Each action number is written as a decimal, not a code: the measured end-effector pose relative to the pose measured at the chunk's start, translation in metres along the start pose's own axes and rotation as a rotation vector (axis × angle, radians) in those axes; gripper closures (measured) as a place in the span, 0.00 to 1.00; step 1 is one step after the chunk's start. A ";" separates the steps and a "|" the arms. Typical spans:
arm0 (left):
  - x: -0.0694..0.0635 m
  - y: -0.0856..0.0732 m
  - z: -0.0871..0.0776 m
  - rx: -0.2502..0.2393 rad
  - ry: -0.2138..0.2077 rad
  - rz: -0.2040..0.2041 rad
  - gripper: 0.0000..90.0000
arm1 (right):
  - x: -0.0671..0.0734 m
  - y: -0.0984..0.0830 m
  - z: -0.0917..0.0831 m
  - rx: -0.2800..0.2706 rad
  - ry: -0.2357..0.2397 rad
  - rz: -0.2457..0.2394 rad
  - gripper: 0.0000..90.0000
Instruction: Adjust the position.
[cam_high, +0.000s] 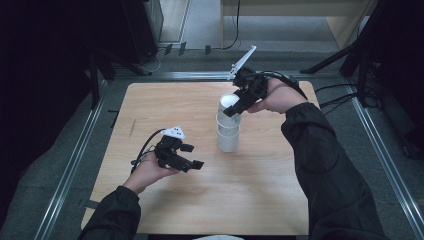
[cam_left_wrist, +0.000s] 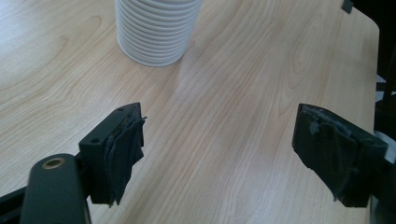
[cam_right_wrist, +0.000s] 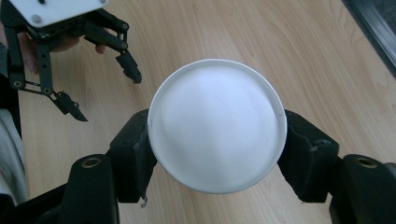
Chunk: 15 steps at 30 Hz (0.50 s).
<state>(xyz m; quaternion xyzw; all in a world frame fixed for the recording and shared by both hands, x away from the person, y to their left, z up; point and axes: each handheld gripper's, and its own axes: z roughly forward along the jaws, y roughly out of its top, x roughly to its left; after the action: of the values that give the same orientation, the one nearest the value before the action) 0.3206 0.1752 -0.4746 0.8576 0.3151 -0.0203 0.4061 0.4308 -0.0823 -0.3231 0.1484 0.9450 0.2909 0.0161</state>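
Right gripper (cam_high: 233, 111) is clamped on the rim of the top cup (cam_right_wrist: 216, 125) of the white cup stack (cam_high: 228, 131), which stands near the middle of the wooden table (cam_high: 165, 102), a bit toward my right side. In the right gripper view both pads sit against opposite sides of that cup's rim and I'm looking straight down into it, so the grip looks centred. Left gripper (cam_high: 191, 156) is released: jaws spread wide, nothing between them, hovering above bare table near the stack's base (cam_left_wrist: 156, 37) but not touching it. My read: the step in hand is peeling the top cup off the stack. To do it well, I'd pull straight up along the stack's axis, slow, no sideways drag; any tilt will tip the whole column since nothing pins it down. Nested cups tend to stick, so I expect the one below may ride up with it. I'd bring the left gripper in on the lower part of the stack and close lightly on the ribbed wall to hold it down before lifting further. Keep the right squeeze modest; the thin rim will oval and bind harder on the next cup if I crush it. A small twist while lifting should break the seal. From the high view I can't tell whether the top cup has separated yet.
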 end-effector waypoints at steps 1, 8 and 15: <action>0.000 0.000 -0.001 -0.003 -0.006 0.001 0.18 | 0.001 0.002 -0.003 -0.001 0.000 -0.001 0.38; 0.001 0.001 -0.004 -0.019 -0.008 0.006 0.15 | 0.011 0.015 -0.024 -0.008 -0.013 -0.027 0.38; 0.005 0.001 -0.011 -0.036 -0.013 0.003 0.14 | 0.026 0.018 -0.049 -0.049 0.010 -0.048 0.38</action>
<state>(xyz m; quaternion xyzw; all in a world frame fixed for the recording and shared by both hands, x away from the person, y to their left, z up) 0.3229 0.1854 -0.4677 0.8504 0.3114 -0.0194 0.4236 0.4049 -0.0870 -0.2713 0.1239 0.9410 0.3142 0.0220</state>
